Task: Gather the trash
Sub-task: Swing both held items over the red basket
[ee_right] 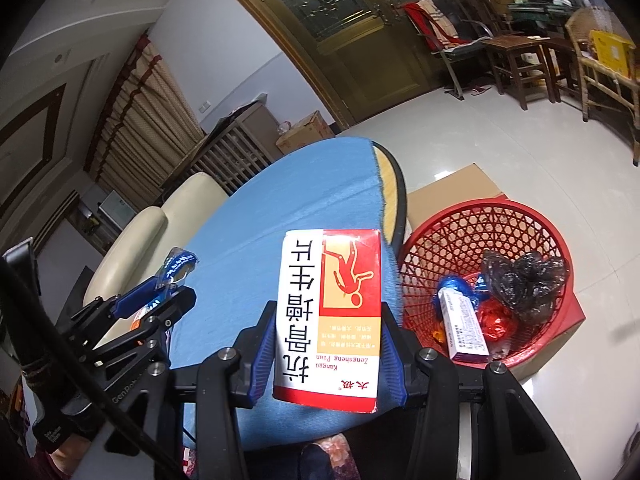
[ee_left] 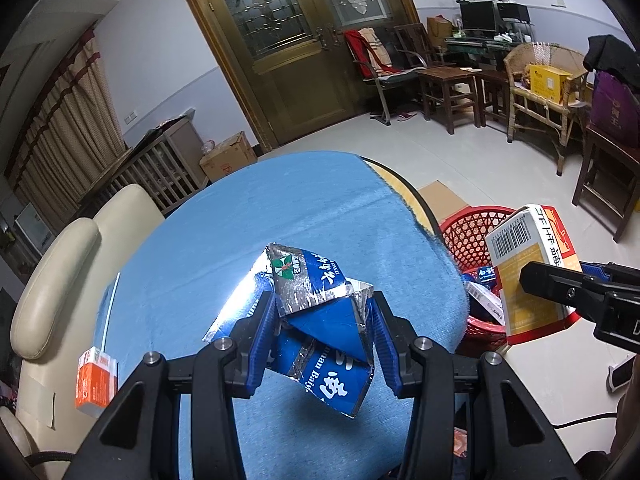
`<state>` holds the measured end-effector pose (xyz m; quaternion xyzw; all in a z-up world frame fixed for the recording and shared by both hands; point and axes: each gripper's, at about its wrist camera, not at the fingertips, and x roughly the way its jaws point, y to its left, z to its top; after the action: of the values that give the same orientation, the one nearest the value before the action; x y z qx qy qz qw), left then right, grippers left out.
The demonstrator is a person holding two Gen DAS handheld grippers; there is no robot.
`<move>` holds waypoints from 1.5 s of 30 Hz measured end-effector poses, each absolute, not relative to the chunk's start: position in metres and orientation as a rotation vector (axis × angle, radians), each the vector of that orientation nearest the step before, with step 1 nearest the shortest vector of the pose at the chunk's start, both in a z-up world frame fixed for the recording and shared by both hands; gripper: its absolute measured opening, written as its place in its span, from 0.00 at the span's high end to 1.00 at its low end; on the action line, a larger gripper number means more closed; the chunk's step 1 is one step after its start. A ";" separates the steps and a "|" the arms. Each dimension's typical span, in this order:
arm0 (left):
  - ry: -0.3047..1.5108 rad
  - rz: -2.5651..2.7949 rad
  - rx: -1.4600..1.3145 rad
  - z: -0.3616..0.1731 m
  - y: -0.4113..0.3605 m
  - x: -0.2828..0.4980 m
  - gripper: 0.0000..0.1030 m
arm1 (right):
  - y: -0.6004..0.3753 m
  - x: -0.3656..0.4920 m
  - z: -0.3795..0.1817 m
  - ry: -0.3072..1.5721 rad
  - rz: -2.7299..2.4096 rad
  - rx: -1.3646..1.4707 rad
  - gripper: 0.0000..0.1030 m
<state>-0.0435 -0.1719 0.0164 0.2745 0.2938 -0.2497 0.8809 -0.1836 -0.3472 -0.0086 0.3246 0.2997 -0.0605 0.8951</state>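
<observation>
My left gripper (ee_left: 324, 320) is shut on a crumpled blue and silver carton (ee_left: 316, 320) and holds it above the blue-covered round table (ee_left: 240, 240). My right gripper (ee_right: 328, 332) is shut on a white, red and yellow medicine box (ee_right: 330, 320), held over the table's right edge. That box also shows in the left wrist view (ee_left: 528, 272), above the red mesh basket (ee_left: 464, 236). The basket (ee_right: 532, 220) stands on the floor right of the table and holds a white box (ee_right: 462, 328), a dark plastic bag (ee_right: 524, 280) and red and blue wrappers.
A small orange and white box (ee_left: 96, 380) sits at the table's left edge. A cream chair (ee_left: 52, 280) stands to the left. A flat cardboard sheet (ee_right: 456, 188) lies under the basket. Wooden chairs and stools (ee_left: 452, 88) stand far right.
</observation>
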 end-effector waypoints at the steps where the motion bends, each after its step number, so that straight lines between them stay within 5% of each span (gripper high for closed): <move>1: 0.611 -0.523 0.578 0.015 -0.174 -0.045 0.53 | -0.350 -0.185 -0.010 0.621 -0.129 0.679 0.52; 45: 0.615 -0.682 0.758 -0.026 -0.287 -0.076 0.53 | -0.449 -0.234 -0.053 0.586 -0.320 0.876 0.52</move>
<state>-0.0759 -0.2872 -0.0256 0.3570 0.2898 -0.3212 0.8279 -0.2343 -0.4494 -0.0528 0.4160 0.2786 -0.1519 0.8522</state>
